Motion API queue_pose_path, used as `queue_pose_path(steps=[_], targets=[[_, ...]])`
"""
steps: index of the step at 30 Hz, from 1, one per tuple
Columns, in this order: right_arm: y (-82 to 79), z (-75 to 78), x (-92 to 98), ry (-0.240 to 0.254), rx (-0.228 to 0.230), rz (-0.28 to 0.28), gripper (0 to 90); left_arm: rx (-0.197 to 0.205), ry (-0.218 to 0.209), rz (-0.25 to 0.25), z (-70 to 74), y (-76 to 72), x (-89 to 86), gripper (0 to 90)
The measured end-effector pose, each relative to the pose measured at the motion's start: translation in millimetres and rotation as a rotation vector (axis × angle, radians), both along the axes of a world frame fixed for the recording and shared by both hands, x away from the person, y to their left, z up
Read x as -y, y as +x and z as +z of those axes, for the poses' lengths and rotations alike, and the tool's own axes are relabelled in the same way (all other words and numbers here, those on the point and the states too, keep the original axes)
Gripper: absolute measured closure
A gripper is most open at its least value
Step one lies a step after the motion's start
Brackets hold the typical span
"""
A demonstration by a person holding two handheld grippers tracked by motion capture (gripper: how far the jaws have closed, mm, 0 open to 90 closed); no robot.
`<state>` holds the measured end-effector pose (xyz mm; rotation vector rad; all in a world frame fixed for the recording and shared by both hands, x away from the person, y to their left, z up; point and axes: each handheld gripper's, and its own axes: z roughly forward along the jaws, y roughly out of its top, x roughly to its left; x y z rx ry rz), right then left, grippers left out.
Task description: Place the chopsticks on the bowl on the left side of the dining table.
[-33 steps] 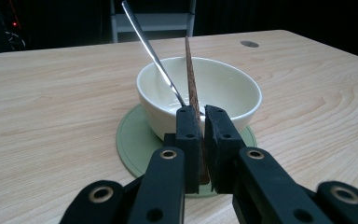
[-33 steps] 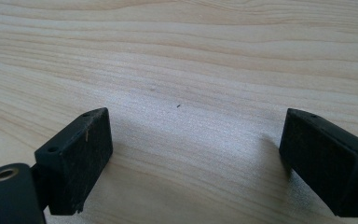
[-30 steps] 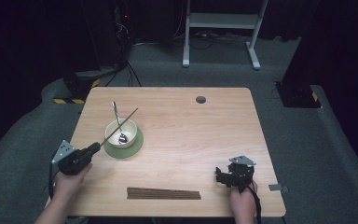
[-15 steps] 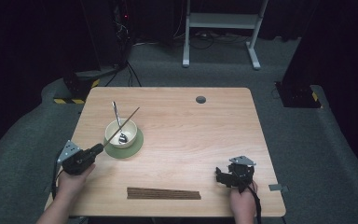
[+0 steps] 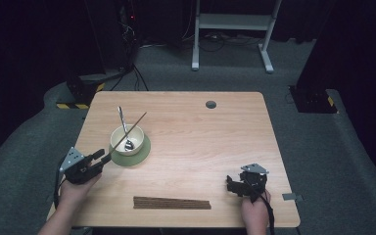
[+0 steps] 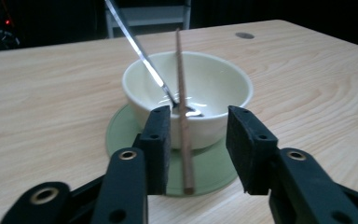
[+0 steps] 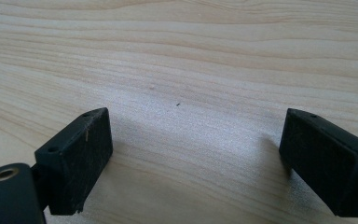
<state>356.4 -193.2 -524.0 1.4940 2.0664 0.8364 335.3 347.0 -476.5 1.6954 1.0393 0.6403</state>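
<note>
left gripper (image 6: 193, 147) has just opened its jaws, releasing the chopstick (image 6: 182, 107) that leans on the bowl (image 6: 200, 98); right gripper (image 7: 193, 158) rests wide open, empty, on the table (image 7: 177, 56).

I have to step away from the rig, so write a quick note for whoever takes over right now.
Left gripper: jaws have just been opening; open around the chopstick, pads off it.
Right gripper: open on bare table, holding nothing.
The chopstick leans on the bowl rim, low end on the green saucer; the spoon stands in the bowl.
Done: one chopstick placed.
Left, probably: the dark sticks lying by the near edge.
</note>
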Motion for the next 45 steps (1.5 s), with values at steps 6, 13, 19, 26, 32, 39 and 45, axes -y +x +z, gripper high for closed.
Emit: queue_pose_path(steps=[6,13,19,26,32,39,45], targets=[[0.0,0.0,0.1,0.001,-0.001,0.000,9.0,-0.026,0.046,-0.097,4.0,-10.9,27.4,55.6],[0.0,0.0,0.2,0.002,-0.001,0.001,9.0,-0.064,0.060,-0.165,-0.4,-17.9,47.9,53.8],[0.1,0.0,0.1,0.001,0.000,0.001,9.0,-0.120,0.110,-0.233,-9.6,-21.6,62.0,49.5],[0.1,0.0,0.2,0.002,-0.001,0.001,9.0,-0.214,0.139,-0.301,-21.8,-21.4,69.9,46.5],[0.0,0.0,0.1,0.002,-0.001,0.001,9.0,-0.246,0.167,-0.343,-27.5,-22.9,76.8,44.2],[0.0,0.0,0.1,0.001,-0.001,0.001,9.0,-0.266,0.201,-0.391,-31.7,-25.1,83.5,43.8],[0.0,0.0,0.2,0.002,-0.001,0.001,9.0,-0.281,0.233,-0.418,-34.2,-25.5,88.9,43.4]])
